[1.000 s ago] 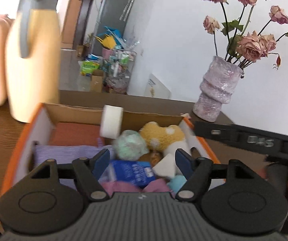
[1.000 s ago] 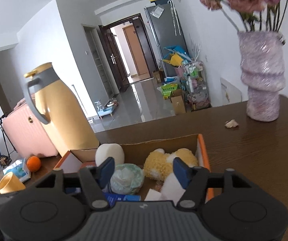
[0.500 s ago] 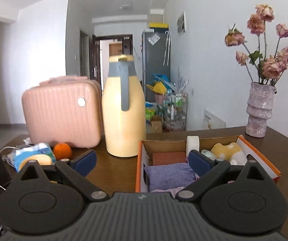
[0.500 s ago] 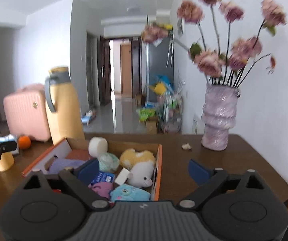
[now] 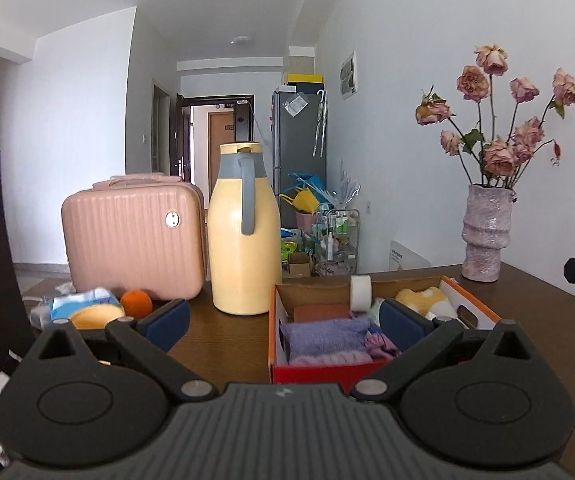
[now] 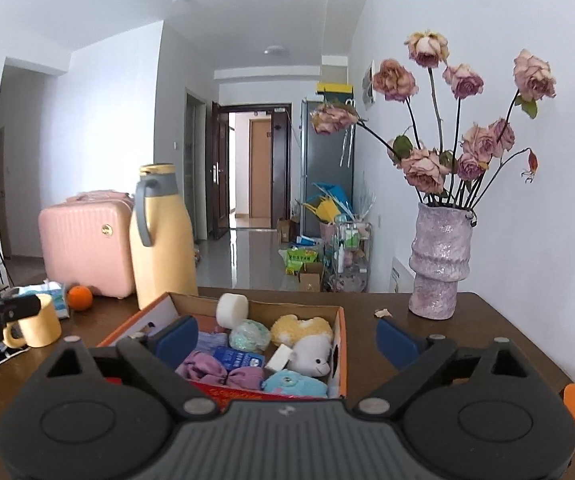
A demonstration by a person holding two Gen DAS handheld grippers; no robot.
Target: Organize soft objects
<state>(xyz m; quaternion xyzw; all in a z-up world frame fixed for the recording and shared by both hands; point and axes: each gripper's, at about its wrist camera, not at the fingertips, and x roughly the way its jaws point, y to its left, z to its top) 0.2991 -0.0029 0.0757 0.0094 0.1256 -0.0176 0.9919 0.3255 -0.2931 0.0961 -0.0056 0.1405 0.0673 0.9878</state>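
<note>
An orange cardboard box on a brown table holds soft toys and folded cloths. Both the left gripper and right gripper gape wide and empty, their jaws having just opened. The white plush toy inside the box looks light and squashy, best pinched across its body.

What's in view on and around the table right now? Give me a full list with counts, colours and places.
cardboard box: 1, orange-edged, table centre
white roll: 1, box back
plush toys: 3, yellow, white, blue, box right side
green ball: 1, box middle
folded cloths: several, purple and pink, box left side
blue packet: 1, box middle
flask: 1, yellow with grey handle, left of box
small suitcase: 1, pink, left of flask
orange: 1, in front of suitcase
mug: 1, yellow, table left
vase: 1, purple, dried pink roses, table right
left tongs: open, empty, jaws just opening
right tongs: open, empty, jaws just opening
</note>
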